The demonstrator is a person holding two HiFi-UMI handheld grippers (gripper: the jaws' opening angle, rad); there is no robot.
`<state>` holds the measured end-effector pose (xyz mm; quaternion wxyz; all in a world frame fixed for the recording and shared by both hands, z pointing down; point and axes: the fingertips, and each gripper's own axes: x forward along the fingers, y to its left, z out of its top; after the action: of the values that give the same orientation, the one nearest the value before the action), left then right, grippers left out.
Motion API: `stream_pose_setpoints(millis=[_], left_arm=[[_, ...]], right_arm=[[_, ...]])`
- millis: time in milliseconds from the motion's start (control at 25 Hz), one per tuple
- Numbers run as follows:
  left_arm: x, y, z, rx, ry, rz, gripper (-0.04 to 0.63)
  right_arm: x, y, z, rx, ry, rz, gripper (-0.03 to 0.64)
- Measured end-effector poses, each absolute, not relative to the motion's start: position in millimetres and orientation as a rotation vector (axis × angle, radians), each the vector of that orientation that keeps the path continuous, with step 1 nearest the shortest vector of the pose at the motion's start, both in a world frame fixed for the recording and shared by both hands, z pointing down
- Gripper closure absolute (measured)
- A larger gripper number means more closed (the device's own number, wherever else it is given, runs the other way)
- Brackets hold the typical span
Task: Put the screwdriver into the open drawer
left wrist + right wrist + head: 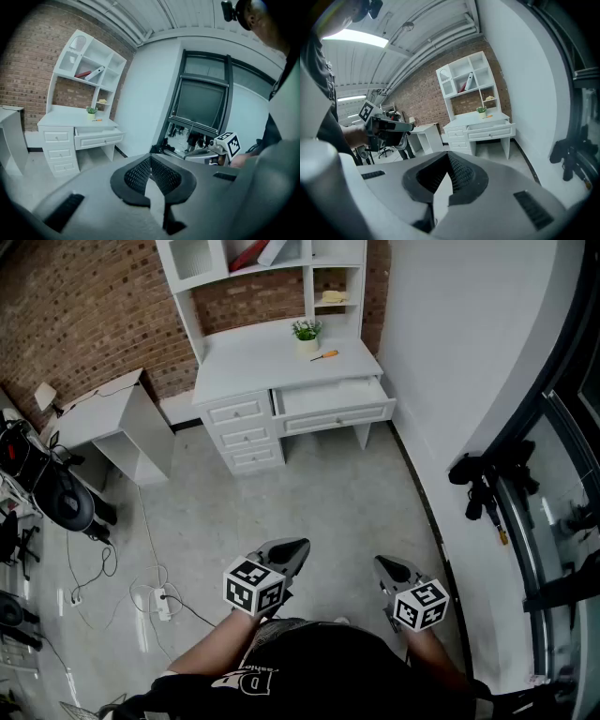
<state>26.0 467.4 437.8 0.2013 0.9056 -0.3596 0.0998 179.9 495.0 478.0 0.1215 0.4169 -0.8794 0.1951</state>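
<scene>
Screwdriver (325, 354) lies flat on the top of the white desk (248, 362), well apart from both grippers, just at 4 o'clock of the small potted plant (307, 332). In the head view its long axis runs roughly from 8 o'clock to 2 o'clock, with the orange handle the only part that reads clearly (the tip end is too small to tell). The open drawer (333, 397) sits at 6 o'clock of it, pulled out from under the desk top, and its inside shows pale. Beside the drawer, at 9 o'clock, is a stack of three shut drawers (242, 434).

Left gripper (298, 546) and right gripper (382, 564) are low in the head view, over the bare floor, both pointing towards 12 o'clock. Each gripper's own view shows its jaws pressed together with nothing between them.

Only the head view shows the side table (103, 411) and the power strip (162, 602) with its cables on the floor. The left gripper view alone takes in the dark window (201, 105). The right gripper view alone shows the ceiling light (356, 38). Up in the shelf unit (267, 263), one compartment holds a red thing leaning with a white one, and another holds something yellowish (333, 296).
</scene>
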Motion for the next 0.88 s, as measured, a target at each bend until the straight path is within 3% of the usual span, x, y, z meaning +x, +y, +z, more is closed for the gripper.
stream_pose_setpoints(millis=[880], left_arm=[[52.2, 478.1, 443.1, 2.485, -1.008, 0.236, 0.577]], right_arm=[[194.1, 503.2, 476.2, 1.151, -2.631, 0.544, 0.611]])
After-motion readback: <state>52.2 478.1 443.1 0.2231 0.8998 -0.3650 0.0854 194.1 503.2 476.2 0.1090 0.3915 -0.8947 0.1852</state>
